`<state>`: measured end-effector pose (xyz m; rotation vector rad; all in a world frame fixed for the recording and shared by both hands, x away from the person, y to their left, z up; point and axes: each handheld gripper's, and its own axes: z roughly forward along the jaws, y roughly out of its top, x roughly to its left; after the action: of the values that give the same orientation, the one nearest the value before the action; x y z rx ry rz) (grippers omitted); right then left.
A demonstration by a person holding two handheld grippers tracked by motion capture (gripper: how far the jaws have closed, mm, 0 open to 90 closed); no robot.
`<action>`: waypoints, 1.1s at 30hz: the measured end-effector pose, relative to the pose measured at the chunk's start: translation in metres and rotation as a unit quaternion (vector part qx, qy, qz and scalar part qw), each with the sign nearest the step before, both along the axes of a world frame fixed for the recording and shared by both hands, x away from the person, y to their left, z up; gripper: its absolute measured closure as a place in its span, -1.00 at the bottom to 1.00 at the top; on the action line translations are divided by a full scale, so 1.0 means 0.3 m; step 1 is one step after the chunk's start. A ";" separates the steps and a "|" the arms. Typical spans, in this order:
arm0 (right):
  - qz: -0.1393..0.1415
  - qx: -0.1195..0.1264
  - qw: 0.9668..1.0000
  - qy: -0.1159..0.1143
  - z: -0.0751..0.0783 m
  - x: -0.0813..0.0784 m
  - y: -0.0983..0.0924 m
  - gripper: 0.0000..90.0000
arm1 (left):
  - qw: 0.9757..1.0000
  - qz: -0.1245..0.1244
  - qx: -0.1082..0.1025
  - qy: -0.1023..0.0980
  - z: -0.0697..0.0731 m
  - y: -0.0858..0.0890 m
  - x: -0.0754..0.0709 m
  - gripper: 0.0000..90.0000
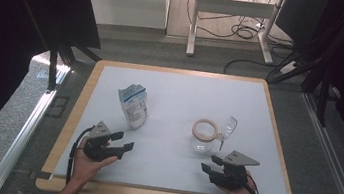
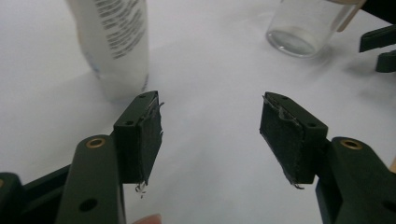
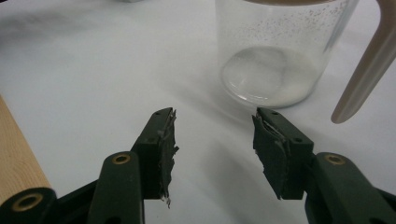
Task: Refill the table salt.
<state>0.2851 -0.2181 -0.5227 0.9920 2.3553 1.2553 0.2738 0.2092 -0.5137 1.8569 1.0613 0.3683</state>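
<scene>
Left gripper (image 1: 123, 141): jaws wide, nothing between, just short of white pouch (image 1: 133, 105). Pouch upright, top crimped, contents not visible. Glass jar (image 1: 203, 137) right of centre, upright, wooden rim, nothing visible inside, lid hanging open. Right gripper (image 1: 210, 163): jaws parted, nothing gripped, near jar. Table (image 1: 176, 85) white, wood-edged. Floor grey; cables beyond.
</scene>
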 end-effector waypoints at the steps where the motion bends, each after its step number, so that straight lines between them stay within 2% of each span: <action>1: 0.000 0.000 1.000 0.000 0.000 -0.001 0.001 0.09 | 1.000 0.006 0.001 -0.001 0.000 0.009 0.002 -0.14; 5: 0.001 0.000 1.000 -0.001 0.002 -0.001 0.004 0.09 | 1.000 0.027 -0.001 -0.003 0.009 0.041 0.023 -0.14; 10: 0.002 -0.001 1.000 -0.002 0.002 -0.001 0.007 0.08 | 0.999 0.046 -0.001 -0.018 0.048 0.059 0.076 -0.10; 15: 0.003 -0.005 1.000 -0.001 0.000 -0.001 0.009 0.07 | 0.998 0.057 -0.004 -0.028 0.092 0.060 0.155 -0.07; 23: 0.001 -0.005 1.000 -0.002 0.000 -0.002 0.003 0.07 | 0.997 0.062 -0.010 -0.036 0.128 0.049 0.230 0.02; 28: -0.001 -0.004 1.000 -0.003 0.002 -0.003 0.001 0.07 | 0.997 0.067 -0.020 -0.038 0.144 0.042 0.273 0.18; 33: 0.002 -0.006 1.000 -0.004 0.000 -0.004 0.006 0.06 | 0.997 0.060 -0.026 -0.037 0.154 0.029 0.307 0.45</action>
<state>0.2840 -0.2164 -0.5227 0.9761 2.3574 1.2437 0.3658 0.2180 -0.4674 1.7260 1.1238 0.4725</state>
